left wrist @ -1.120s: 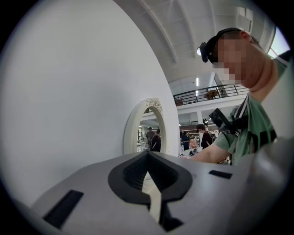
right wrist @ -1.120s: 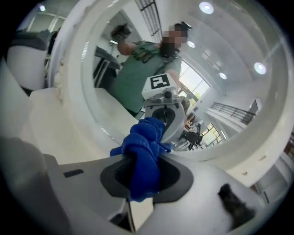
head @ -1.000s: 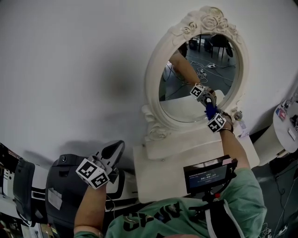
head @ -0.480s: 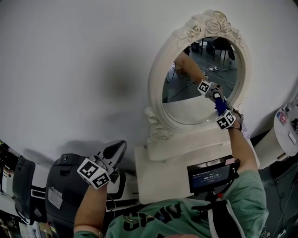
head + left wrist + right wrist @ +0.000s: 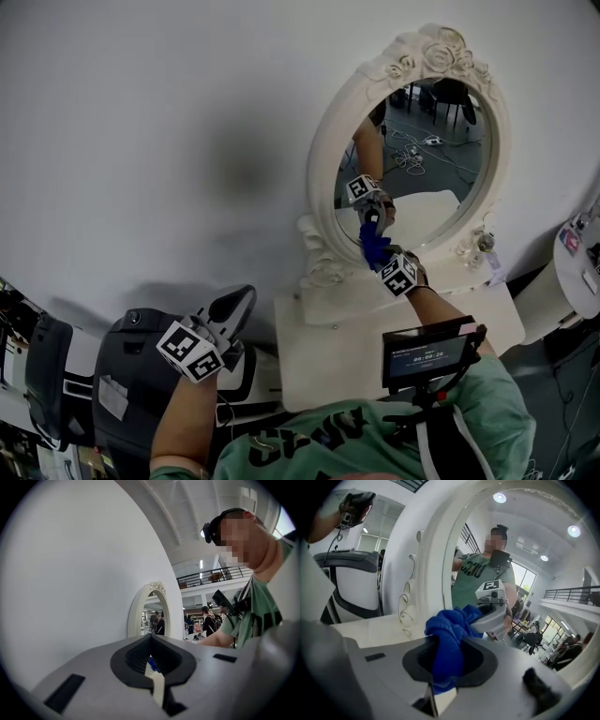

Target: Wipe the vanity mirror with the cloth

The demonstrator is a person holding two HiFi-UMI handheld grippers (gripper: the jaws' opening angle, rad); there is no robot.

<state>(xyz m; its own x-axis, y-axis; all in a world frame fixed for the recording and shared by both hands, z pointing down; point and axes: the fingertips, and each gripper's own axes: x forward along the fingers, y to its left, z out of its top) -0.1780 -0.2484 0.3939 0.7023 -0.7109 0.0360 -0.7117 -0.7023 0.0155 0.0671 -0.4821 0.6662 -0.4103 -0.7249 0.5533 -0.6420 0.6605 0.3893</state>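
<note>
The blue cloth (image 5: 374, 249) is up against the glass, low on the left side of the vanity mirror (image 5: 441, 122), right by the inner rim of its white carved frame (image 5: 323, 159). The right tool (image 5: 382, 258) is pinching that cloth: in the right gripper view the bunched blue fabric (image 5: 449, 637) fills the gap between the jaws of the right tool (image 5: 445, 667) and spills forward onto the glass. The glass throws back a reflection (image 5: 366, 192) of the tool, meeting the cloth head on.

The mirror stands upright at the far edge of the white worktop (image 5: 328, 356), backed against a plain white wall (image 5: 141, 112), with roses carved at the top of the frame.

Off to the left, well apart from the mirror and beyond the worktop's left edge, the left tool (image 5: 230, 307) hangs above a dark grey machine (image 5: 131, 375). In the left gripper view, the jaws of the left tool (image 5: 152, 667) are pressed together, nothing between them, with the mirror small in the distance.

Near the worktop's near edge, a small screen (image 5: 428, 354) sits mounted at the person's chest.
</note>
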